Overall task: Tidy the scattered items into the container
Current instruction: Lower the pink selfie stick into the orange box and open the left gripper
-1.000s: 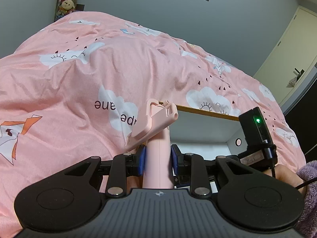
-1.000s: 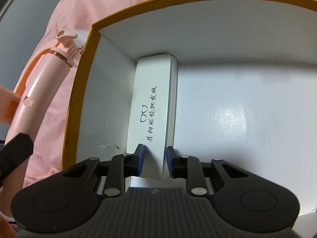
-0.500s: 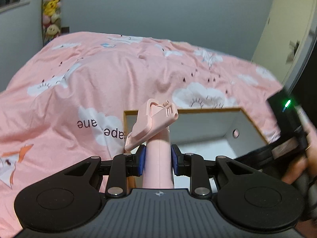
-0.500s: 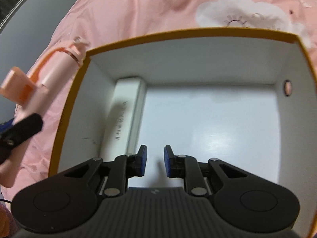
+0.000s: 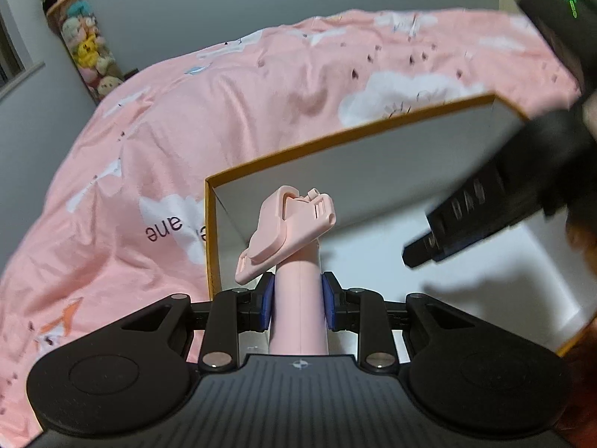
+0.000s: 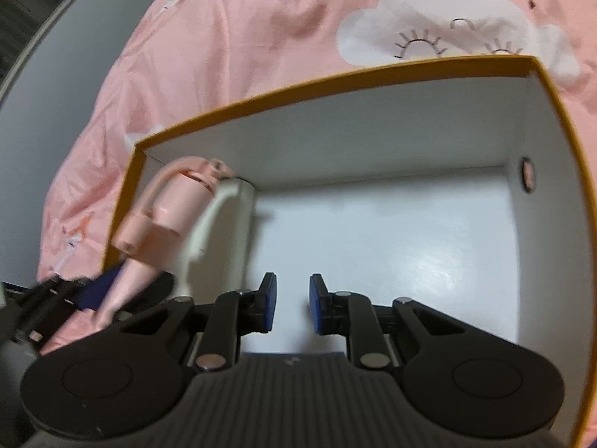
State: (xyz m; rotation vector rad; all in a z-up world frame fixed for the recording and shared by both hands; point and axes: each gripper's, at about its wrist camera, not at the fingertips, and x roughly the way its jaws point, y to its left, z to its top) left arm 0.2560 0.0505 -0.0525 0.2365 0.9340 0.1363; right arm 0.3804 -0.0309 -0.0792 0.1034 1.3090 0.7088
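Note:
My left gripper (image 5: 297, 300) is shut on a pink bottle (image 5: 298, 298) with a flip cap and holds it over the left end of the orange-rimmed white box (image 5: 343, 138). In the right wrist view the pink bottle (image 6: 175, 205) hangs over the box's left wall (image 6: 123, 201), above a white oblong case (image 6: 231, 239) lying inside along that wall. My right gripper (image 6: 292, 304) is open and empty above the box floor. It also shows in the left wrist view (image 5: 485, 205), raised at the right.
The box sits on a pink bedspread (image 5: 186, 130) with cloud prints. A column of plush toys (image 5: 82, 41) stands against the grey wall at the far left. The box floor (image 6: 391, 246) right of the white case is bare.
My right gripper let go of the white case, opened and pulled back up from the box. My left gripper carried the pink bottle right, from beside the box to over its left end.

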